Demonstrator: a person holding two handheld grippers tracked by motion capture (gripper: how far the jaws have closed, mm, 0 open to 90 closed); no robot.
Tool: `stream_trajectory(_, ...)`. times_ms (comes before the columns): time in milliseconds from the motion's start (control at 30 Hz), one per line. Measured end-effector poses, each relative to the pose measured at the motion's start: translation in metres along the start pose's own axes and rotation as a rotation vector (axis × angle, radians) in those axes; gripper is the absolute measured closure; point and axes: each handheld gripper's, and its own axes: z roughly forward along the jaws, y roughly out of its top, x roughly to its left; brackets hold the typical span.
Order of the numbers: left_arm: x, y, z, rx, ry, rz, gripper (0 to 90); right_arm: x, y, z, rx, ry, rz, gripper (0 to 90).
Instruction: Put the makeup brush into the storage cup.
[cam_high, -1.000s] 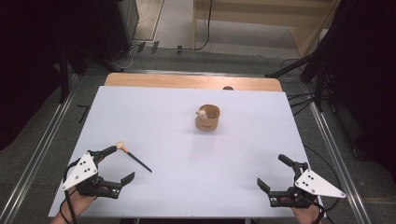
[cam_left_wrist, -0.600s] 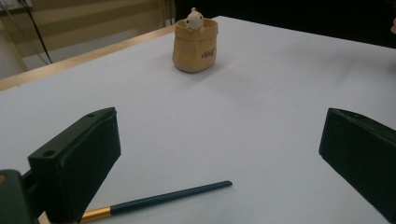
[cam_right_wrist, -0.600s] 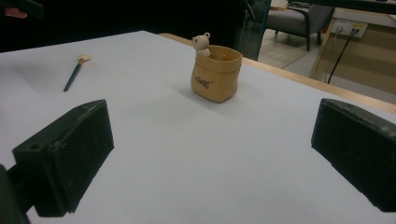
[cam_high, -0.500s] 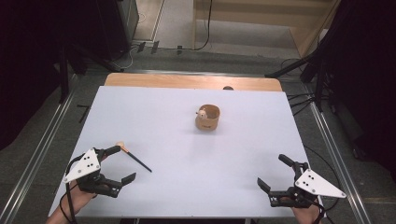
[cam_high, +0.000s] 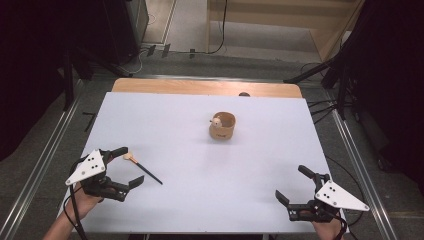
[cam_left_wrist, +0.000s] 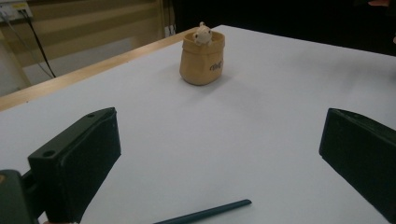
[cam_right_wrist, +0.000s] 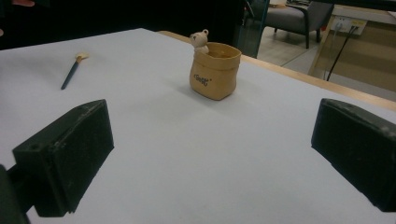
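Note:
A tan pouch-shaped cup (cam_high: 222, 126) with a small bear figure on its rim stands upright near the middle of the white table (cam_high: 200, 200). A brush (cam_high: 142, 169) with a dark handle and a pale tip lies flat at the front left. My left gripper (cam_high: 133, 164) is open, and the brush crosses the gap between its jaws. In the left gripper view the handle end (cam_left_wrist: 205, 213) lies low between the jaws, and the cup (cam_left_wrist: 202, 58) stands beyond. My right gripper (cam_high: 290, 181) is open and empty at the front right. Its view shows the cup (cam_right_wrist: 215, 70) and the brush (cam_right_wrist: 71, 72).
The table's far edge is a bare wooden strip (cam_high: 200, 87). Beyond it are floor, cables and dark stands. Metal rails (cam_high: 45, 150) run along both sides of the table.
My left gripper has shifted slightly forward, so its far finger now reaches past the brush's pale tip. The brush, the cup and the right gripper have not moved.

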Motion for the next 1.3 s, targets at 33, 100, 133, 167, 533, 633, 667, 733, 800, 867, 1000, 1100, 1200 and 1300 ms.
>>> stream_trajectory(33, 0.001, 0.001, 0.001, 0.0, 0.001, 0.005, 0.0, 0.0, 0.0, 0.0, -0.002, 0.0, 0.0, 0.0)
stream_trajectory(100, 0.004, 0.003, 0.002, 0.011, -0.01, 0.011, 0.0, 0.0, 0.0, 0.001, 0.001, -0.001, 0.003, 0.0)
stream_trajectory(133, 0.005, 0.004, 0.003, 0.012, -0.011, 0.007, 0.0, 0.0, 0.0, 0.001, 0.001, -0.001, 0.003, 0.0)
stream_trajectory(167, 0.006, 0.005, 0.004, 0.013, -0.012, 0.01, 0.0, 0.0, 0.0, 0.001, 0.006, 0.0, 0.004, 0.0)
stream_trajectory(533, 0.02, 0.018, 0.011, 0.056, -0.028, 0.032, 0.0, 0.0, 0.0, 0.0, 0.007, 0.006, 0.002, 0.0)
stream_trajectory(633, 0.025, 0.022, 0.011, 0.057, -0.032, 0.037, 0.0, 0.0, 0.0, 0.0, 0.002, 0.002, -0.003, 0.0)
stream_trajectory(667, 0.027, 0.023, 0.011, 0.06, -0.031, 0.042, 0.0, 0.0, 0.0, 0.0, 0.002, 0.002, -0.003, 0.0)
stream_trajectory(733, 0.03, 0.026, 0.011, 0.068, -0.031, 0.056, 0.0, 0.0, 0.0, 0.0, 0.002, 0.004, -0.002, 0.0)
stream_trajectory(800, 0.033, 0.029, 0.011, 0.081, -0.038, 0.068, 0.0, 0.0, 0.0, 0.0, 0.004, 0.004, 0.001, 0.0)
stream_trajectory(867, 0.035, 0.032, 0.011, 0.094, -0.041, 0.084, 0.0, 0.0, 0.0, 0.0, 0.005, 0.005, 0.002, 0.0)
stream_trajectory(1000, 0.037, 0.036, 0.012, 0.089, -0.094, 0.085, 0.0, 0.0, 0.001, -0.002, -0.007, -0.006, -0.003, 0.0)
stream_trajectory(1100, 0.037, 0.038, 0.014, 0.108, -0.118, 0.102, 0.0, -0.001, 0.001, -0.002, -0.008, -0.009, 0.0, 0.0)
stream_trajectory(1200, 0.037, 0.039, 0.017, 0.119, -0.166, 0.116, 0.0, -0.001, 0.001, -0.002, -0.007, -0.005, -0.001, 0.0)
stream_trajectory(1300, 0.035, 0.041, 0.019, 0.14, -0.21, 0.15, 0.0, 0.0, 0.001, -0.001, -0.004, 0.001, -0.002, 0.0)
